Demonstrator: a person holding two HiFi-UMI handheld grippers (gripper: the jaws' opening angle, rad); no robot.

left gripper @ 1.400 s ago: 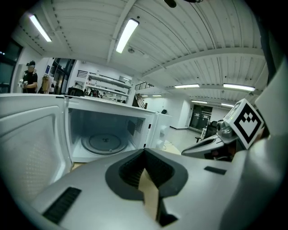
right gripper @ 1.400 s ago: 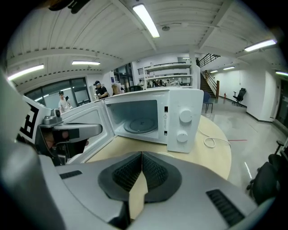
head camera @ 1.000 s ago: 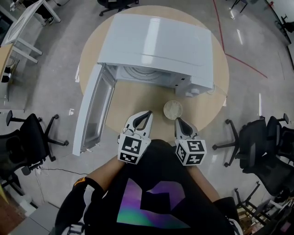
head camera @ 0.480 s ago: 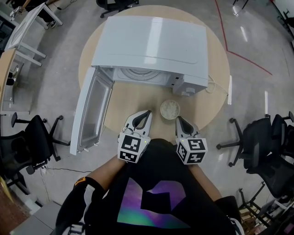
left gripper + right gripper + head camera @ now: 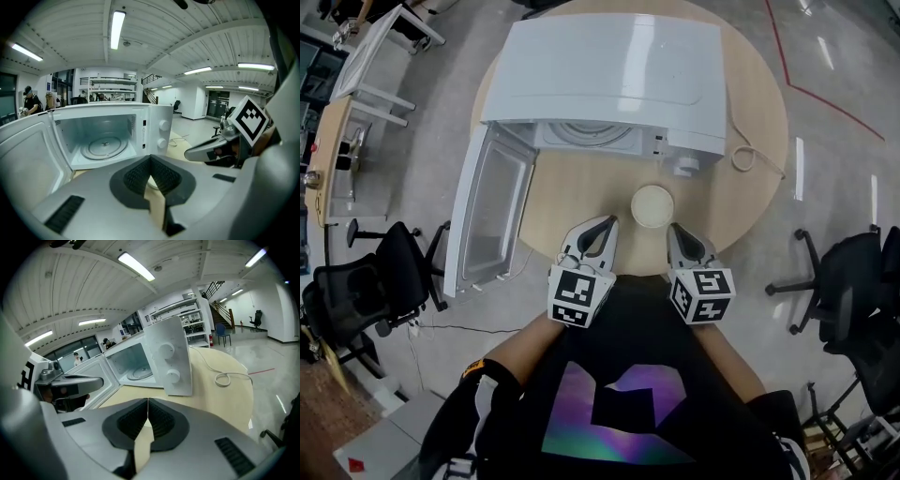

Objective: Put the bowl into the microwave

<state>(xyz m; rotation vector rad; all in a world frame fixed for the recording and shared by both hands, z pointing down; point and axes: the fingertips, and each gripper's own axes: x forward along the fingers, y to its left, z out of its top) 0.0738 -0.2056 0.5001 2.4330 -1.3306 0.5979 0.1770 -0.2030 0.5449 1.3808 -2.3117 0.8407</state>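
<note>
Head view: bowl (image 5: 652,205) sits on the round tabletop (image 5: 581,197), just in front of the white microwave (image 5: 609,75), whose door (image 5: 492,211) is open. Left hand-held gripper (image 5: 606,225) and right hand-held gripper (image 5: 676,230) are near the bowl, not touching it.
Left gripper view: jaws together, nothing held.
Right gripper view: jaws together, empty.

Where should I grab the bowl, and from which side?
Probably pinch the near rim of the bowl, one jaw inside, coming down with the right gripper: it stands upright, open-topped, on the table just ahead of that gripper.
</note>
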